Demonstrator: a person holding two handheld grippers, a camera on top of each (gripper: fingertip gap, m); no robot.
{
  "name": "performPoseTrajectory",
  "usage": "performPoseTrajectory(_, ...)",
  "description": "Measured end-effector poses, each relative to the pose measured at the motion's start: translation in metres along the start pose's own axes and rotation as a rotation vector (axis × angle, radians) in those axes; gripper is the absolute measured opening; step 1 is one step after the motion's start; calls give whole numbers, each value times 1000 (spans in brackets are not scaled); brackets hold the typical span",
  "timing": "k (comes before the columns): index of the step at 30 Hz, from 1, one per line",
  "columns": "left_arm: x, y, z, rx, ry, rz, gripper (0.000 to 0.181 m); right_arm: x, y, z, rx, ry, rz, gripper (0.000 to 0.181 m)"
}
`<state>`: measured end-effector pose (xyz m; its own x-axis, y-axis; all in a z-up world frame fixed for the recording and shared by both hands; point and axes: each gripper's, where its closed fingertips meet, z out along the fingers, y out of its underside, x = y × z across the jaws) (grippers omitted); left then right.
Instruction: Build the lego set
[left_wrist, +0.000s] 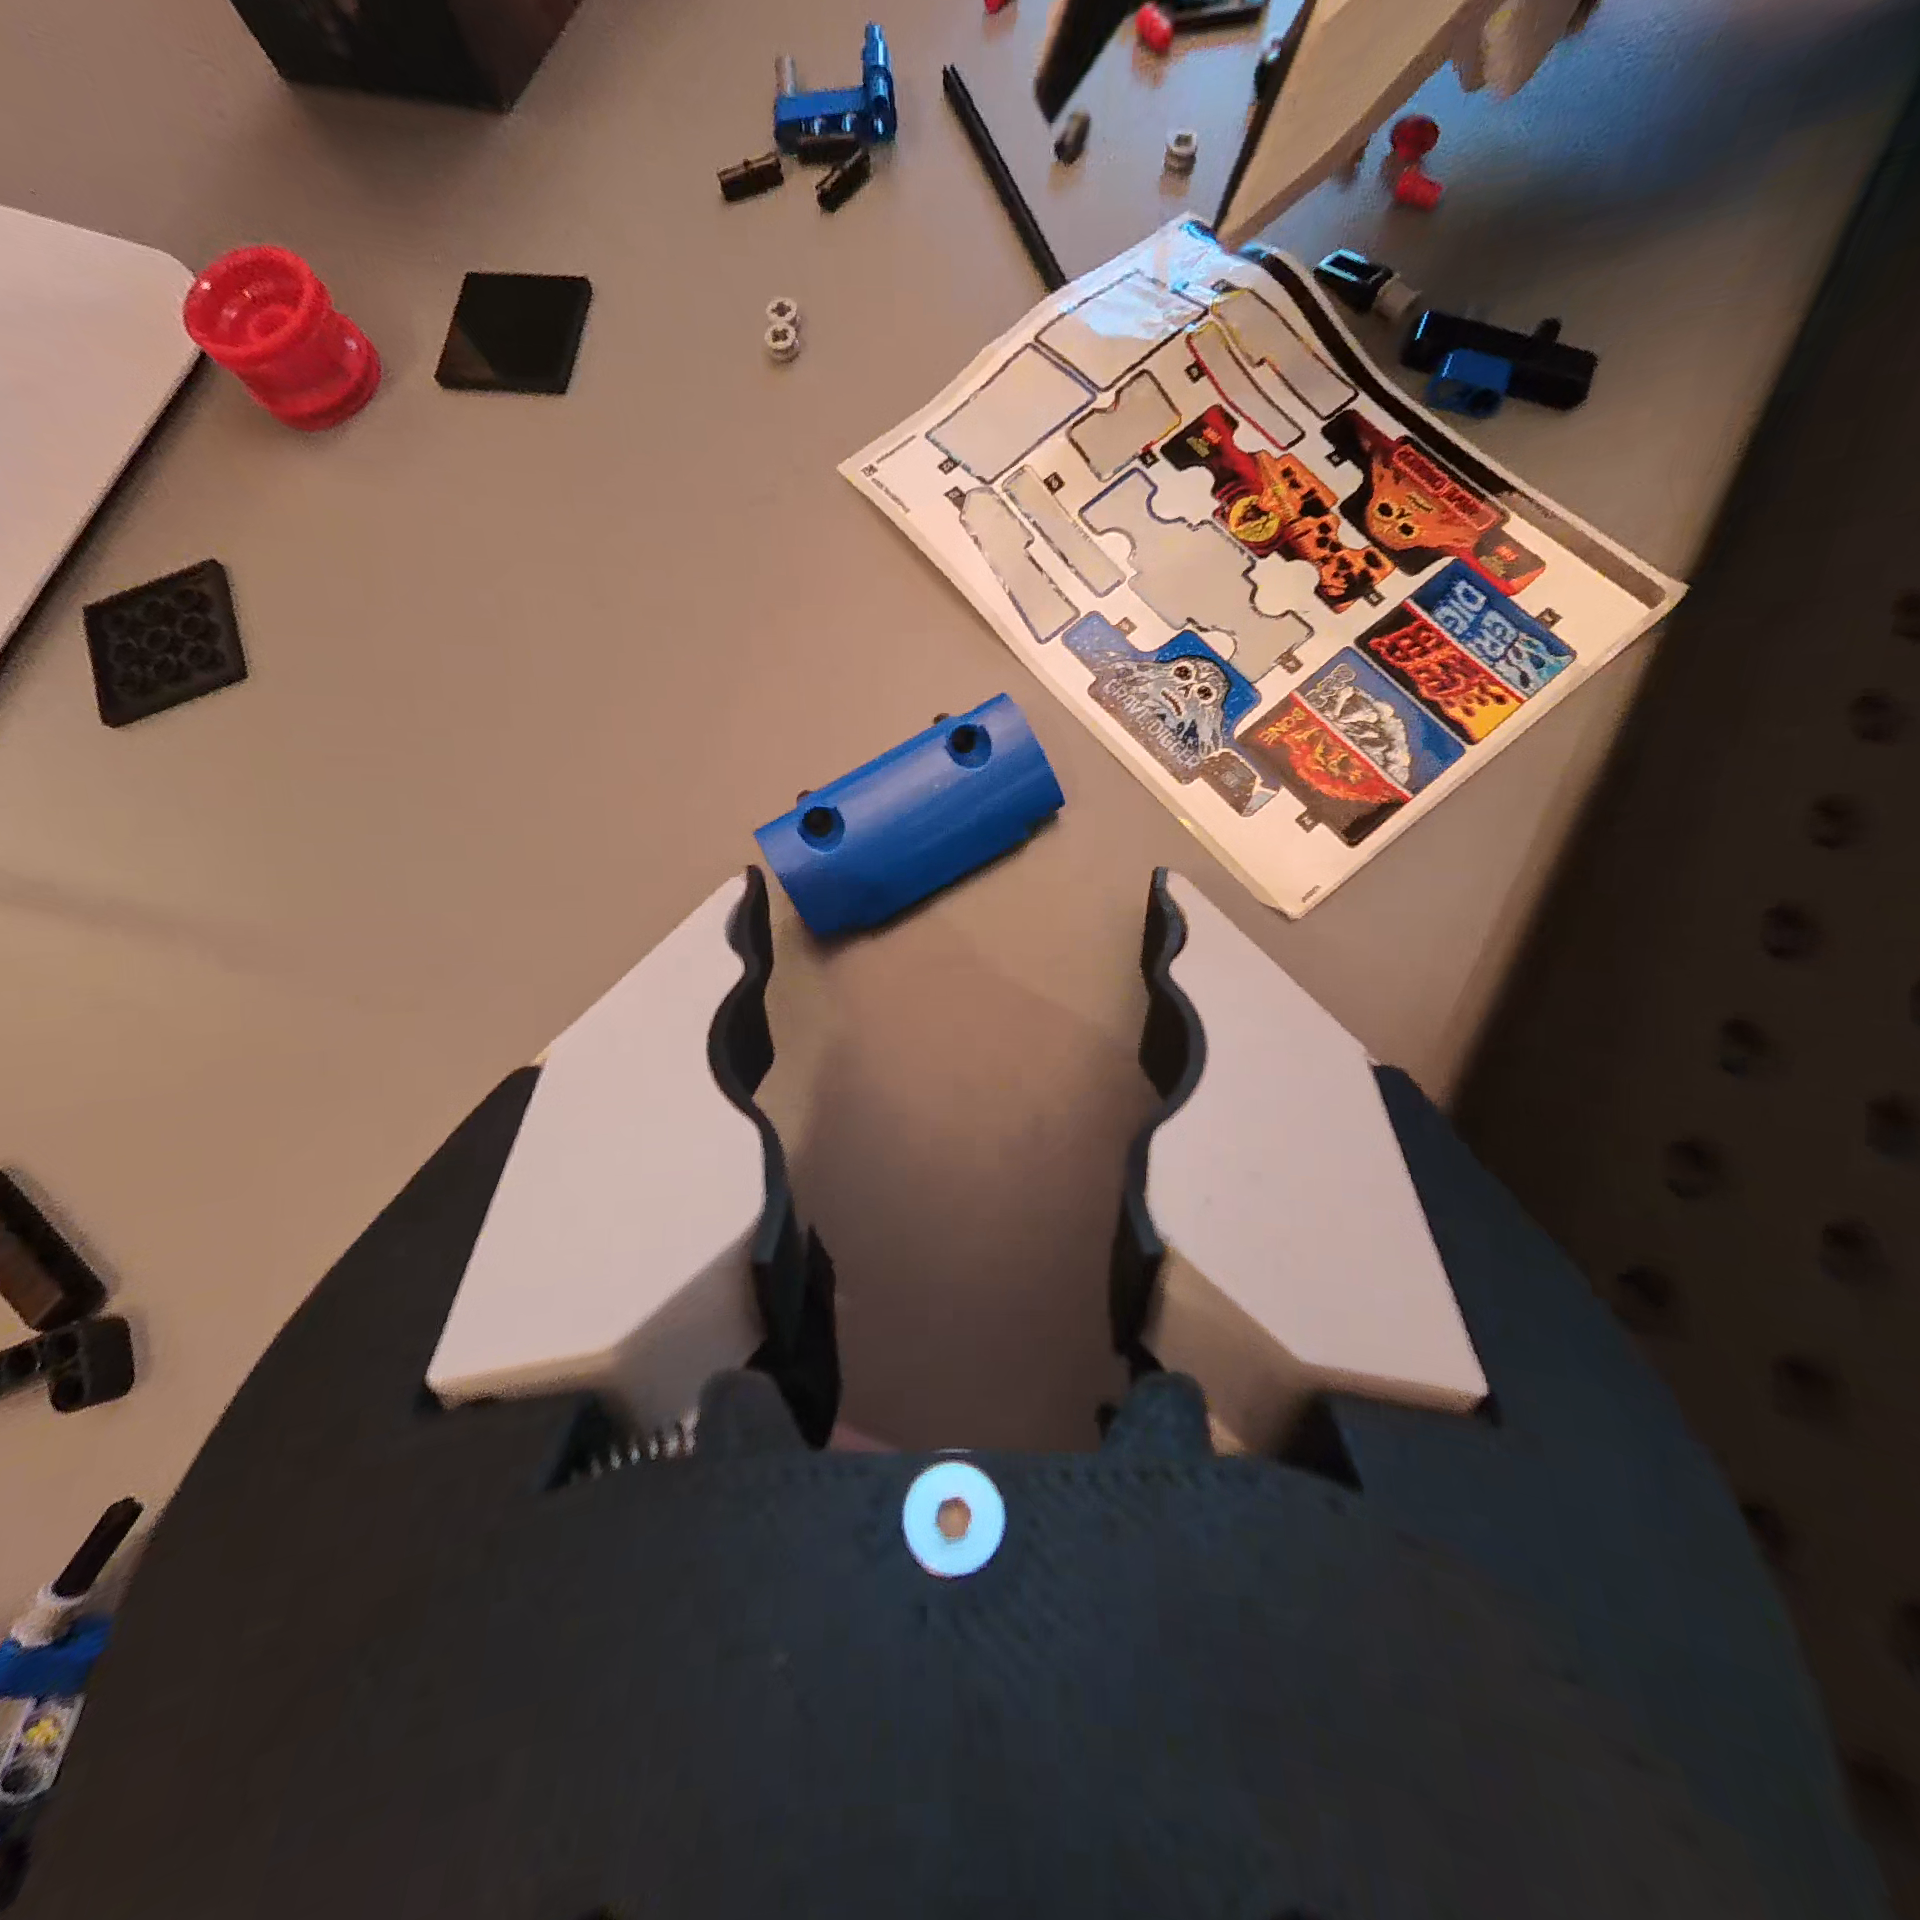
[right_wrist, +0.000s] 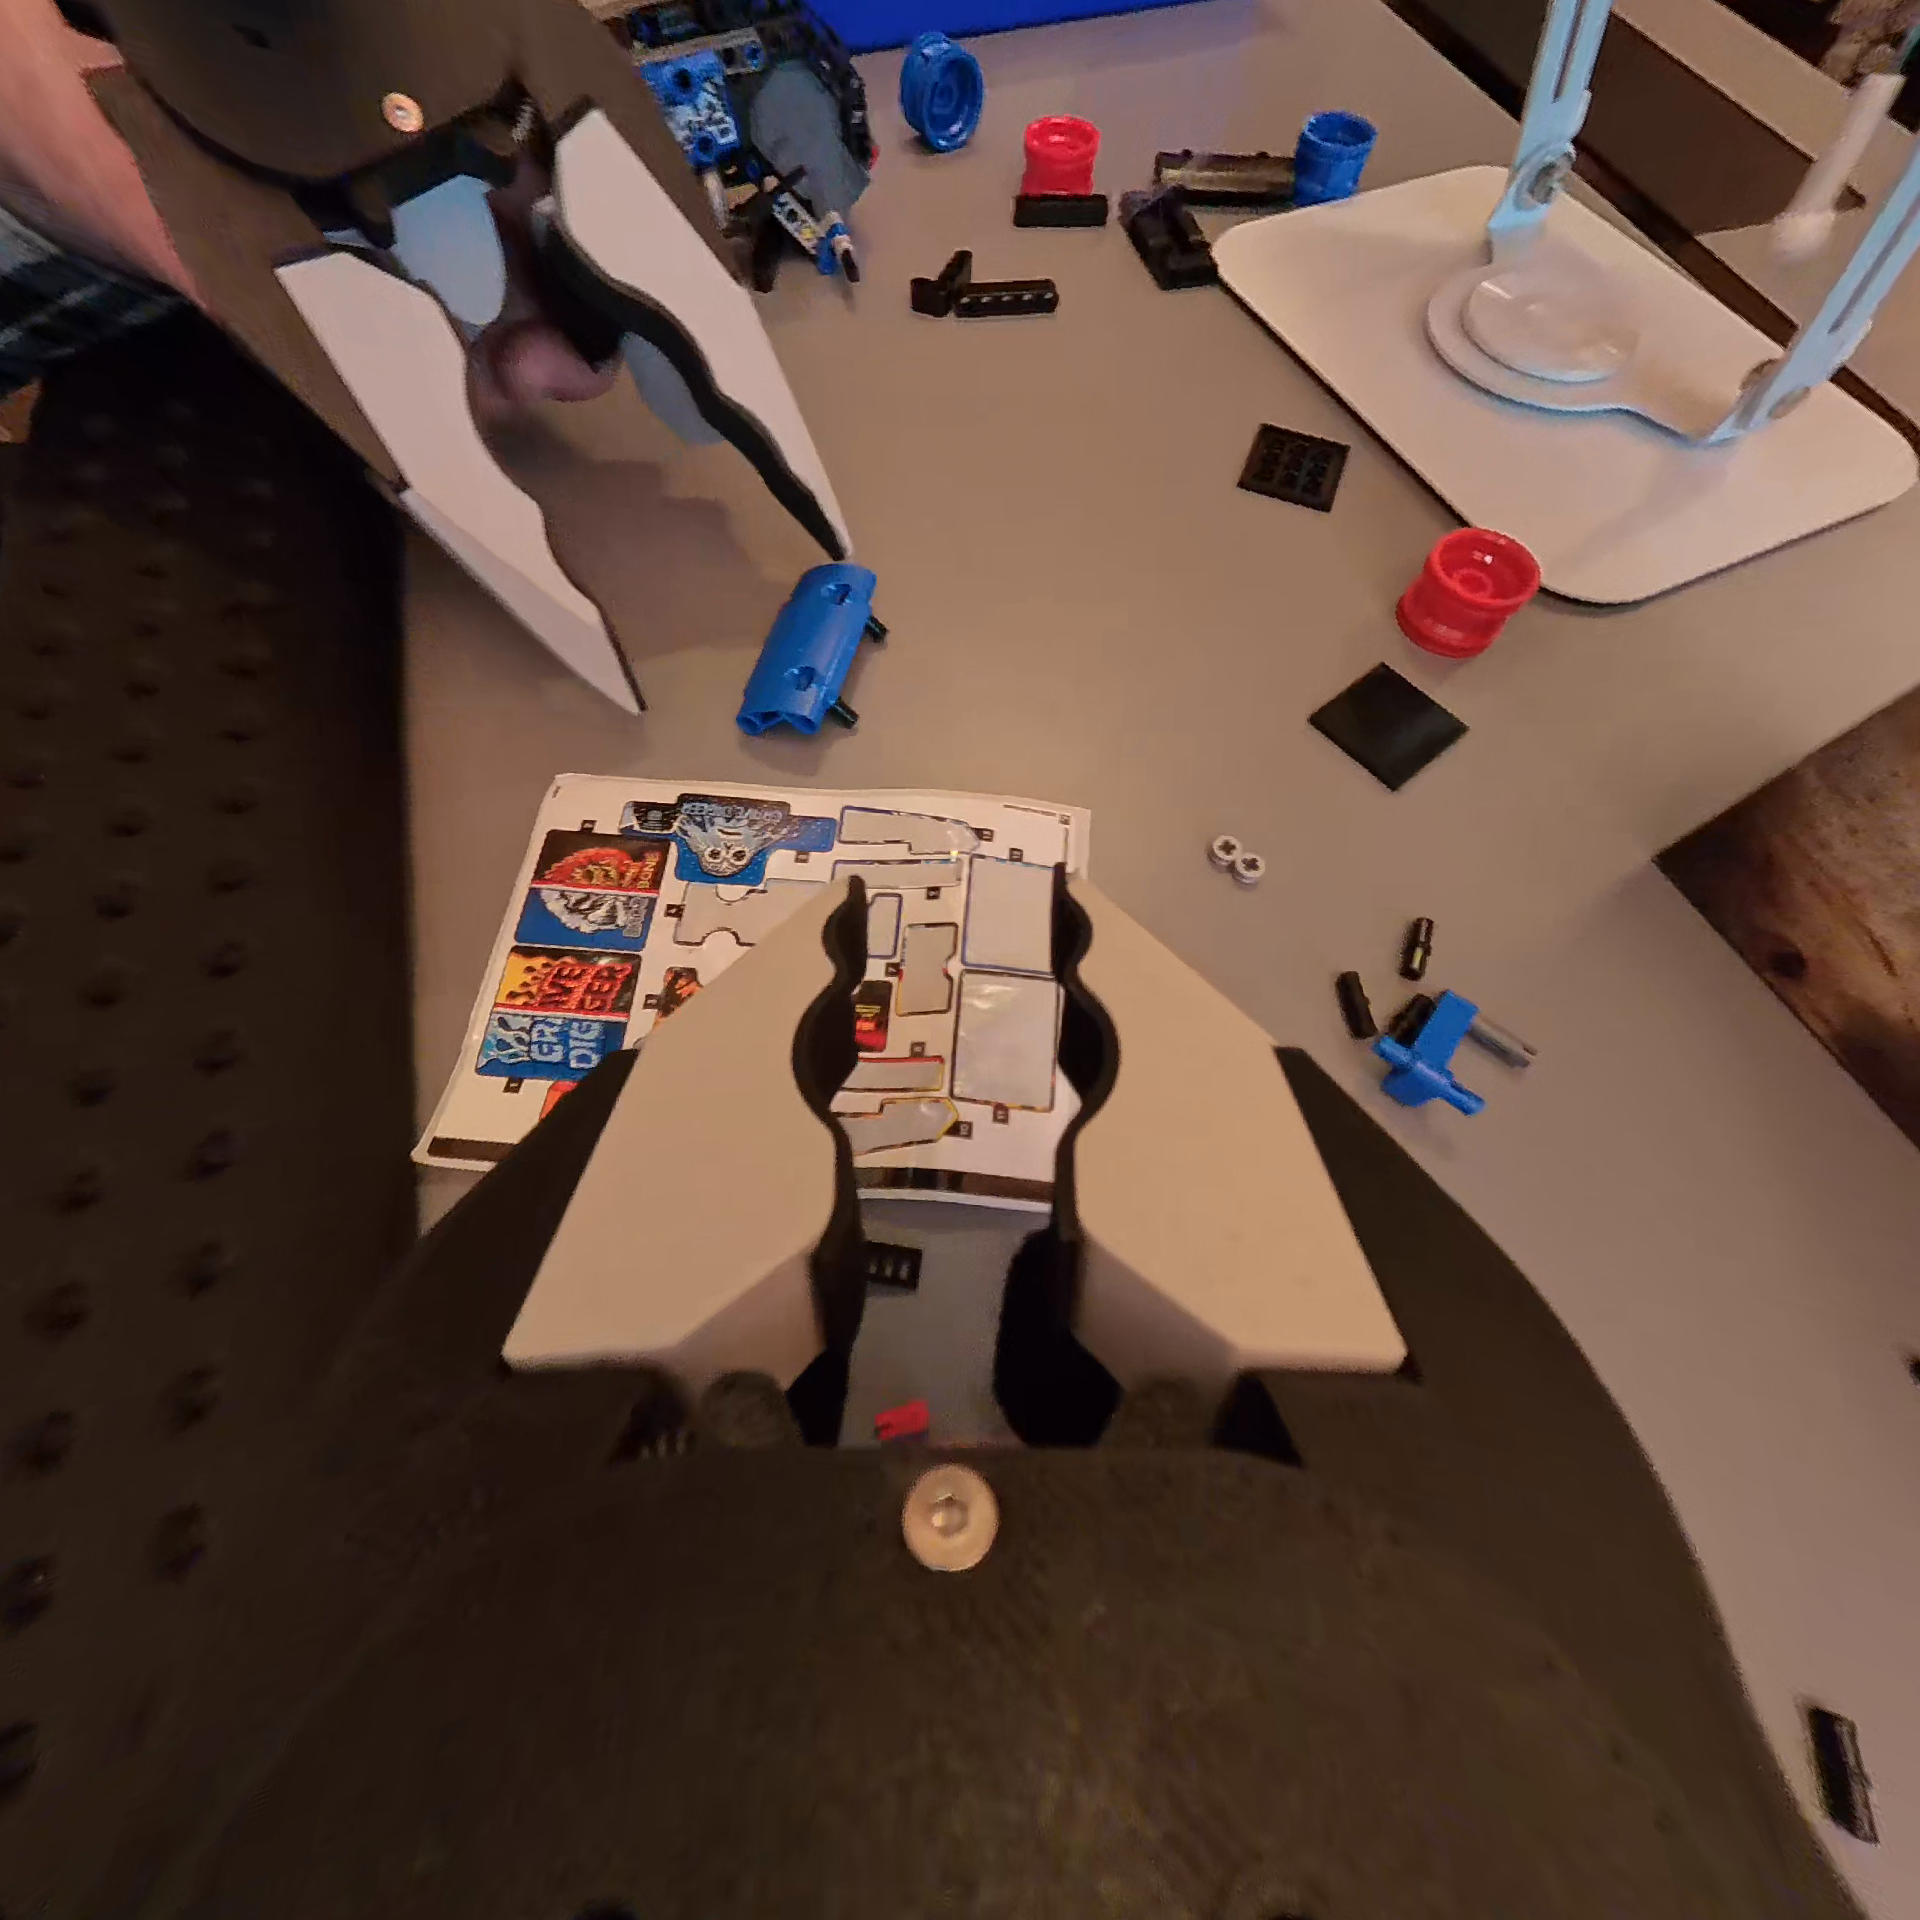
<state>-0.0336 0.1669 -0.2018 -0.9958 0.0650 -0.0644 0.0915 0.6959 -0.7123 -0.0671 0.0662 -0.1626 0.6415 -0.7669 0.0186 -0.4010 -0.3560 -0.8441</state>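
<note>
The left hand-held gripper (left_wrist: 956, 883) stands open and empty, its two fingers spread wide above the grey worktop (left_wrist: 520, 582). Just past its tips lies the blue panel (left_wrist: 909, 816), a short curved piece with two holes along its back and black pins poking out on its far side. In the left wrist view the panel sits a little left of the midline between the fingers, its near end almost at the left fingertip (left_wrist: 750, 904), its far end climbing up and to the right. So its long axis runs slantwise across the gap, neither along the fingers nor square to them. The right wrist view shows the same piece (right_wrist: 805, 649) lying flat, just beside the tip of the left hand-held gripper's far finger.

The right hand-held gripper (right_wrist: 956, 894) is also open and holds nothing. It hovers over the sticker sheet (right_wrist: 623, 935), and the panel lies beyond the sheet's far edge, so the left one is plainly nearer.

My judgement: the panel is the next piece to be picked up, and the left hand-held gripper is placed for it. It would need to shift slightly left and forward, and perhaps turn at the wrist, so that the fingers close across the panel's short width rather than catch one corner
</note>
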Motion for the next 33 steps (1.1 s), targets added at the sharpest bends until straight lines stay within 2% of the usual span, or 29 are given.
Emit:
performPoseTrajectory(3,-2,1,1,4,4,-17,69,6,1,-1,-9,25,21,42)
performPoseTrajectory(7,-4,4,5,-15,-13,0,63,10,4,-3,-39,48,32,45)
performPoseTrajectory(13,-10,-3,2,26,-33,-10,62,9,11,-9,-92,19,97,48)
performPoseTrajectory(23,-13,-3,7,21,-65,33,59,-1,10,7,-297,-43,65,45)
performPoseTrajectory(26,-13,-3,10,9,-70,48,57,3,18,16,-384,-45,67,45)
performPoseTrajectory(29,-17,-5,12,1,-95,53,54,4,29,24,-445,-58,69,43)
performPoseTrajectory(33,-28,-7,14,-15,-147,49,52,4,38,30,-478,-58,48,26)
